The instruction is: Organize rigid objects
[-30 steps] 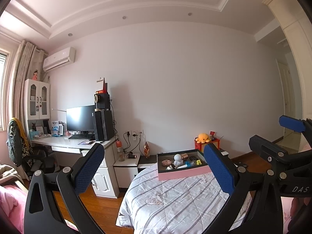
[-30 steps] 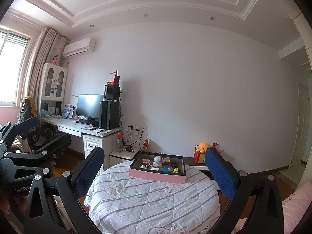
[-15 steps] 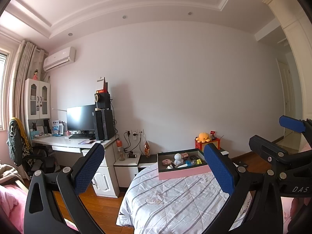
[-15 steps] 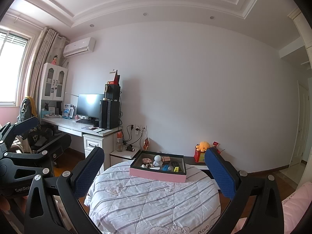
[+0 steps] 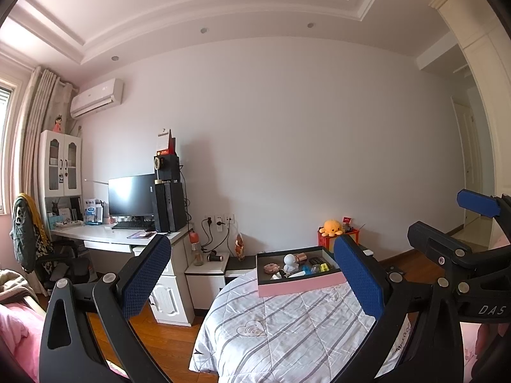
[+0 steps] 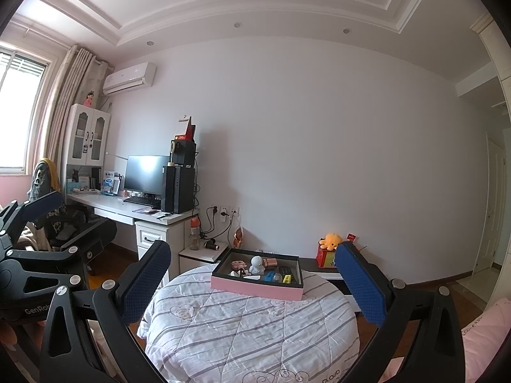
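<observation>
Right wrist: pink tray lies beyond both empty, spread tongs.

Bedroom in a home, seen from my two wrist cameras. Bed with grey-striped white quilt. White counter along the left wall, carrying a monitor and a black computer tower. Glass-door cabinet with a doll on top. Wall-mounted air conditioner. Curtained window. Low bedside cabinet. Orange octopus plush on a red box. Wood floor; stepped ceiling with recessed lights.
</observation>
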`<state>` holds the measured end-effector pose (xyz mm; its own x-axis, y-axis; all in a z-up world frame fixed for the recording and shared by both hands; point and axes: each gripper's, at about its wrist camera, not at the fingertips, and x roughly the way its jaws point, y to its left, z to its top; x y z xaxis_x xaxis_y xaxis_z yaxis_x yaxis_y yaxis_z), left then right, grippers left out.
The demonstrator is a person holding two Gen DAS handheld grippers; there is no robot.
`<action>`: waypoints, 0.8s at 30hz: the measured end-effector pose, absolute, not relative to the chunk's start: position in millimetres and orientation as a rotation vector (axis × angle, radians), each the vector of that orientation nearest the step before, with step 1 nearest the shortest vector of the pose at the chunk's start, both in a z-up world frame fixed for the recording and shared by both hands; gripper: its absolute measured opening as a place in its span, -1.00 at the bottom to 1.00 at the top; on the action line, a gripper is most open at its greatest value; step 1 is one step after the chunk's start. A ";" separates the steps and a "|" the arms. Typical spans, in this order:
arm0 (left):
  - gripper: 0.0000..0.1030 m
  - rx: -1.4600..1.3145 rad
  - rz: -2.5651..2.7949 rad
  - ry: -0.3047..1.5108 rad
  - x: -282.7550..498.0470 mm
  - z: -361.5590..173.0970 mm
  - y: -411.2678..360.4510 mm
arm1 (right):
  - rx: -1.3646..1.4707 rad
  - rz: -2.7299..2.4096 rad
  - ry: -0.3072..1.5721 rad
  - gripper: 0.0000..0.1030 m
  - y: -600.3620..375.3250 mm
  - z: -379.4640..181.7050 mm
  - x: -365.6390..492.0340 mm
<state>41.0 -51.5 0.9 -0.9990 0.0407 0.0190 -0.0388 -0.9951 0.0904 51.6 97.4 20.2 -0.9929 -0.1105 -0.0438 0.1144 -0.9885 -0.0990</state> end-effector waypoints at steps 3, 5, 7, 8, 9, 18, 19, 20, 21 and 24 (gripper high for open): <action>1.00 0.053 3.100 0.145 43.7 0.7 -50.9 | 0.060 -3.020 0.150 1.00 97.9 19.6 51.3; 1.00 0.058 3.102 0.146 44.1 1.3 -50.6 | 0.060 -3.019 0.149 1.00 97.4 19.7 51.0; 1.00 0.053 3.099 0.143 43.9 2.2 -51.0 | 0.061 -3.020 0.151 1.00 97.5 19.6 51.2; 1.00 0.053 3.099 0.142 44.0 2.7 -51.0 | 0.059 -3.020 0.149 1.00 97.7 19.7 51.1; 1.00 0.053 3.099 0.146 44.1 2.8 -51.1 | 0.059 -3.021 0.151 1.00 97.3 19.9 51.1; 1.00 0.055 3.101 0.147 43.9 3.1 -51.0 | 0.059 -3.021 0.152 1.00 97.2 19.8 50.3; 1.00 0.054 3.102 0.149 43.8 3.0 -51.1 | 0.059 -3.021 0.152 1.00 97.1 19.8 50.1; 1.00 0.055 3.104 0.150 43.8 2.8 -51.5 | 0.060 -3.021 0.153 1.00 97.1 19.8 49.8; 1.00 0.057 3.105 0.150 44.1 2.9 -51.5 | 0.058 -3.020 0.151 1.00 97.1 19.8 50.1; 1.00 0.056 3.106 0.153 43.8 2.6 -53.0 | 0.061 -3.019 0.151 1.00 97.3 20.0 49.3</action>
<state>43.8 -53.0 2.6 -0.9989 0.0326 0.0347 -0.0290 -0.9947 0.0987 49.3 97.3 20.0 -0.9922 -0.1158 -0.0458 0.1198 -0.9880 -0.0971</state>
